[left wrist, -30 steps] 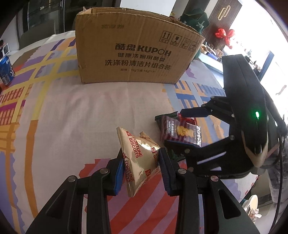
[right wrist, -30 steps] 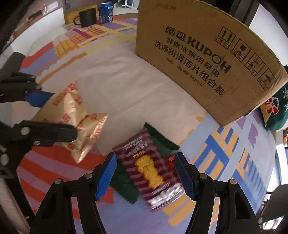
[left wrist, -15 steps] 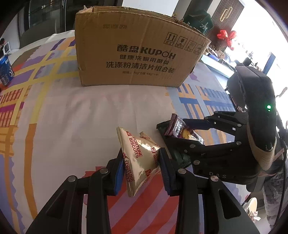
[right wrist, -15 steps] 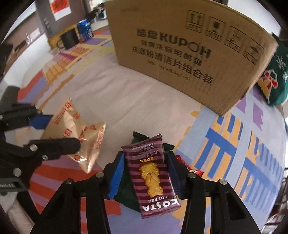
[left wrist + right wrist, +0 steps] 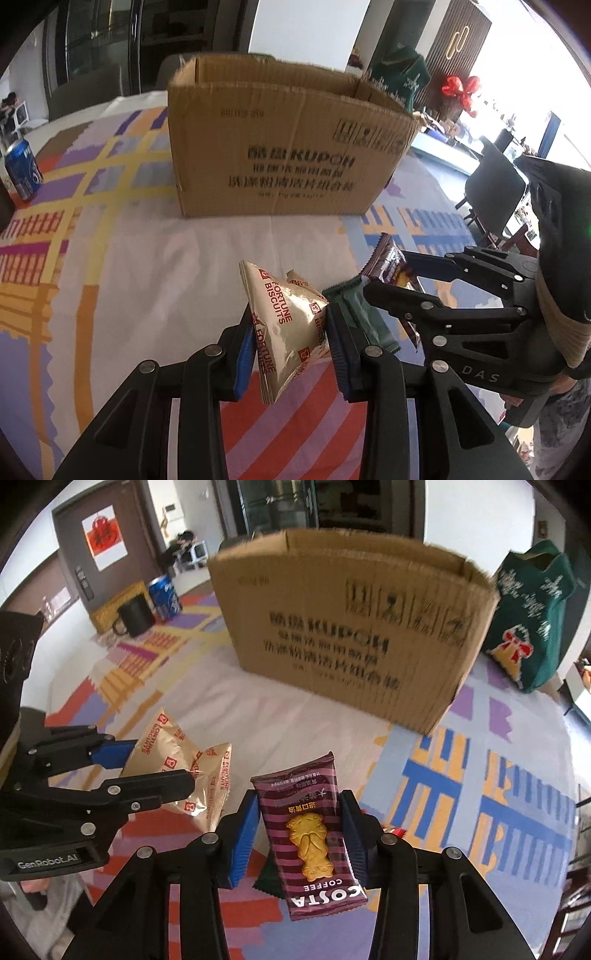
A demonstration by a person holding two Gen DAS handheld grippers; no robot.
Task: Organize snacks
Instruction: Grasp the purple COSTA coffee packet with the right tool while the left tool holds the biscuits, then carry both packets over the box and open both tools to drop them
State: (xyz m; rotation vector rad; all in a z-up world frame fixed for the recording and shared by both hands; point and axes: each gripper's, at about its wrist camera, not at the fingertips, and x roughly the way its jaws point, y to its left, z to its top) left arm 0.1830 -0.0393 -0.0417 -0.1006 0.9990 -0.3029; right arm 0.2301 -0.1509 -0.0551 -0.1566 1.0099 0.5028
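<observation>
Both sets of tongs are loaded and side by side, lifted over the worktop with its patchwork cloth of yellow, purple, blue and red blocks. The left tongs are clamped on a shiny gold foil packet printed FORTUNE BISCUITS in red, blue pads pressed into both of its sides, the packet standing on edge between them. Just to the right, the right tongs are squeezed on a purple-striped COSTA COFFEE biscuit wrapper with a yellow biscuit pictured on it, which sticks out forward and back past the pads. From the right camera the gold packet shows at the left, held up in the other tongs. A dark green crinkle-edged wrapper lies on the cloth between and under the two tools, and a scrap of red wrapper peeks out beside the right finger. Beyond them, at the far side, stands the big open brown cardboard box printed KUPOH, top flaps up. Far left sits a blue drinks can; next to it, in the right camera, a black mug. A green fabric bag with a red bow sits right of the box.
</observation>
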